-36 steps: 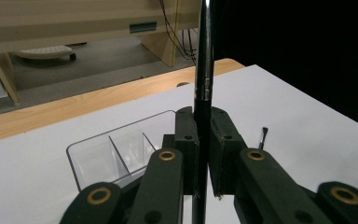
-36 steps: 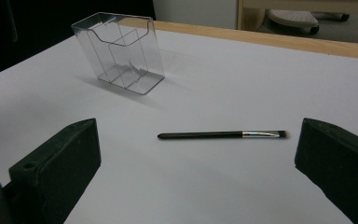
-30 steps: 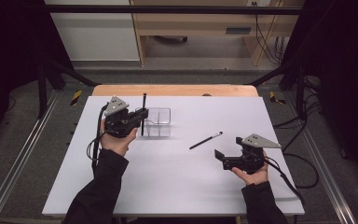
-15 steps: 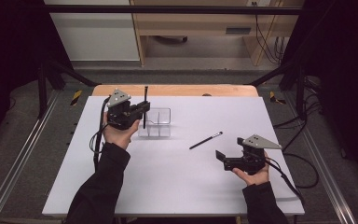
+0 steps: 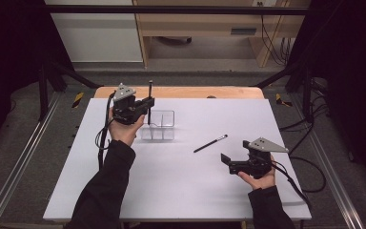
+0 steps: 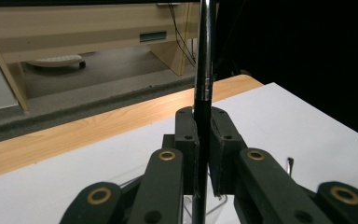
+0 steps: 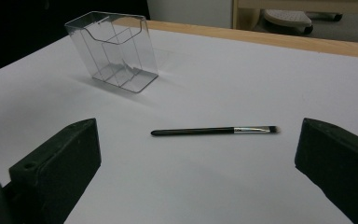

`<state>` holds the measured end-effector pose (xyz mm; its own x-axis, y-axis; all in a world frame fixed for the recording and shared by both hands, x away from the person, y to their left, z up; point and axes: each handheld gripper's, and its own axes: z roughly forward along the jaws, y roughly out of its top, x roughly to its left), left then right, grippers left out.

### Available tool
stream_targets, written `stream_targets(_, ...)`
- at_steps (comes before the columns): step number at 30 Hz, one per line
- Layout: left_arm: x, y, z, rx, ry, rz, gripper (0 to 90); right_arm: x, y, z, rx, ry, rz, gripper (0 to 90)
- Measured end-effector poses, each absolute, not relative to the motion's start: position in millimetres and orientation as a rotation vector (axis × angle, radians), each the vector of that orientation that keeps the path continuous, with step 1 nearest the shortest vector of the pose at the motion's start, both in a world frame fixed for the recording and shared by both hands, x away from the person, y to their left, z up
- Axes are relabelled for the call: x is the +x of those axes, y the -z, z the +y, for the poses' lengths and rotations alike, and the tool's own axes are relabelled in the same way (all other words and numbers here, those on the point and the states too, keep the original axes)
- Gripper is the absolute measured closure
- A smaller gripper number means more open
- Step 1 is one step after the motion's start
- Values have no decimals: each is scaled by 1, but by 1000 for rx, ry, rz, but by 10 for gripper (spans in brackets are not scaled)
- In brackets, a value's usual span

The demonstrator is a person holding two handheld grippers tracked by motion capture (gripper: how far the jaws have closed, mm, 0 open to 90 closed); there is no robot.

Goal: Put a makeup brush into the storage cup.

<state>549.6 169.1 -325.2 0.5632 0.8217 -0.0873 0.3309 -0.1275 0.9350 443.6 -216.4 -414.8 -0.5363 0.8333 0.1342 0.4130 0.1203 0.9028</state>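
Observation:
My left gripper [image 5: 147, 102] is shut on a slim black brush [image 5: 149, 90], which it holds upright at the left end of a clear plastic holder [image 5: 164, 125]. In the left gripper view the pads [image 6: 221, 140] clamp the brush [image 6: 204, 70] mid-shaft, with my left gripper [image 6: 204, 121] above the holder's rim. Whether the brush's lower end is inside a compartment I cannot tell. A second black brush [image 5: 210, 143] with a silver ferrule lies flat on the white table. My right gripper [image 5: 225, 161] rests open near the table's right front. In the right gripper view that brush [image 7: 214, 130] lies just beyond my right gripper [image 7: 198, 154].
The white board [image 5: 181, 191] covers a wooden table whose far edge [image 5: 195, 92] shows bare. The holder [image 7: 112, 51] has several compartments. A cable [image 5: 102, 138] trails from the left gripper. Metal rails and floor cables run along both sides.
My left hand has carried the upright brush away from the person and a little to the right, nearer the holder's left end. The right gripper and the lying brush have stayed still.

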Motion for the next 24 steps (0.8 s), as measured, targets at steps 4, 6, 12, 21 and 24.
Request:
stream_targets(4, 557, 327, 168, 1708, -570, 972, 828, 444, 414, -217, 1206, -1399, 1996, 6)
stream_targets(6, 561, 329, 168, 1707, -568, 975, 828, 443, 414, -217, 1205, -1399, 1996, 6)
stream_targets(12, 569, 334, 170, 1701, -561, 984, 828, 443, 414, -217, 1208, -1404, 1993, 6)
stream_targets(21, 579, 342, 168, 1698, -554, 989, 829, 444, 414, -217, 1206, -1405, 1996, 6)
stream_targets(24, 582, 346, 165, 1704, -557, 990, 829, 444, 414, -217, 1207, -1409, 1995, 6)
